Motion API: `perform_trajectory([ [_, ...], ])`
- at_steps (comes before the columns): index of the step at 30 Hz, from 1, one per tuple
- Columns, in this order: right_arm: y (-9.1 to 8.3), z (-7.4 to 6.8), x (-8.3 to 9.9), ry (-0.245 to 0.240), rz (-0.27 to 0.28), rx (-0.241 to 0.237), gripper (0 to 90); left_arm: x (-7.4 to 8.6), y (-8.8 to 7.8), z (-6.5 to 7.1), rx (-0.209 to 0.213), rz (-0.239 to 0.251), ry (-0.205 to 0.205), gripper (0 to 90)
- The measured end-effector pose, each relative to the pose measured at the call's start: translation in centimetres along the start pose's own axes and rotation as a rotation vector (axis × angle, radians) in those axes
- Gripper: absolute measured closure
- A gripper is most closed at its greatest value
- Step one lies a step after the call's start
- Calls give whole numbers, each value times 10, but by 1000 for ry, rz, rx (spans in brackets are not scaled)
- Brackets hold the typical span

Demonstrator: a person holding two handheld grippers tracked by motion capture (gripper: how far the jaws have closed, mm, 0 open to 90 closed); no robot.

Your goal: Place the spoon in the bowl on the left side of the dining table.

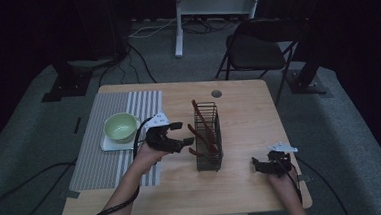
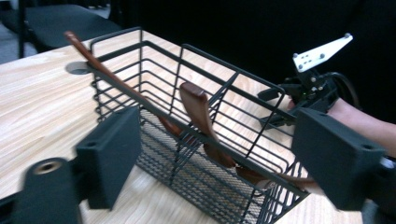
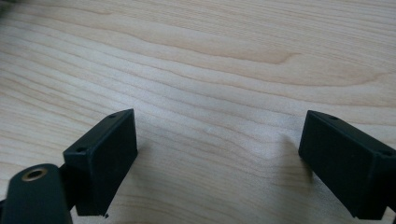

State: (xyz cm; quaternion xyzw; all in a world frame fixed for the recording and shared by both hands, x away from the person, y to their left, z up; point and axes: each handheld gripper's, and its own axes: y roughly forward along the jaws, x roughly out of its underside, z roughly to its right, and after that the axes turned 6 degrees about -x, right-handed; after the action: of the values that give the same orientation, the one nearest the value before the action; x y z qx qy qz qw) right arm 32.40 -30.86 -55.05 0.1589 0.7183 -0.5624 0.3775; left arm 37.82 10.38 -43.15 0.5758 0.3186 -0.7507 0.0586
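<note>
Left gripper (image 1: 179, 134), jaws apart, faces basket (image 1: 208, 136) at 3 o'clock; probably reaching brown spoon (image 2: 201, 116): grip handle squarely. Right gripper (image 1: 260, 164) jaws apart, idle.

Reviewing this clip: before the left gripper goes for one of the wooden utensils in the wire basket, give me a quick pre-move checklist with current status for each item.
1. Left gripper open: ok, jaws spread wide and holding nothing.
2. Left gripper aimed at the wire basket: ok, the basket sits between its jaws in the left gripper view.
3. Wooden utensils reachable: ok, handles rise above the basket rim.
4. Right gripper out of the way: ok, open, low over bare table right of the basket.
5. Green bowl clear of the path: ok, it sits on the far side of the left hand.
6. Basket steady when a utensil is pulled: cannot tell.
</note>
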Motion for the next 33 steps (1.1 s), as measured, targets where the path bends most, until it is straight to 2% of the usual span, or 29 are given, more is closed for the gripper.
perform_trajectory([
  [1,0,0,0,0,0,0,109,0,2,0,-8,-4,2,199],
  [2,0,0,0,-1,0,-1,109,0,3,0,6,3,-2,222],
  [3,0,0,0,-2,0,-1,109,0,5,0,4,1,-4,277],
  [7,0,0,0,-2,-1,-3,109,0,7,1,3,35,-2,393],
  [15,0,0,0,-2,-2,-6,109,-1,18,3,-21,4,7,525],
  [17,0,0,0,-4,-1,-6,109,-1,19,3,-28,12,7,601],
  [18,0,0,0,-4,-2,-6,109,0,19,3,-14,13,-1,649],
  [19,0,0,0,-4,-2,-6,109,0,19,3,-14,13,-1,671],
  [20,0,0,0,-4,-2,-6,109,1,20,3,5,12,-10,671],
  [21,0,0,0,-3,-2,-6,109,2,21,4,11,10,-10,752],
  [22,0,0,0,-2,-2,-6,109,3,21,5,11,13,-10,753],
  [23,0,0,0,-3,-2,-6,109,4,21,4,31,20,-16,760],
  [24,0,0,0,-3,-2,-7,109,4,21,5,23,26,-8,764],
  [28,0,0,0,-3,-2,-6,109,4,21,3,48,42,-30,783],
  [31,0,0,0,-3,-2,-7,109,2,19,3,68,69,-45,828],
  [33,0,0,0,-4,-1,-6,109,-1,18,5,43,89,-28,831],
])
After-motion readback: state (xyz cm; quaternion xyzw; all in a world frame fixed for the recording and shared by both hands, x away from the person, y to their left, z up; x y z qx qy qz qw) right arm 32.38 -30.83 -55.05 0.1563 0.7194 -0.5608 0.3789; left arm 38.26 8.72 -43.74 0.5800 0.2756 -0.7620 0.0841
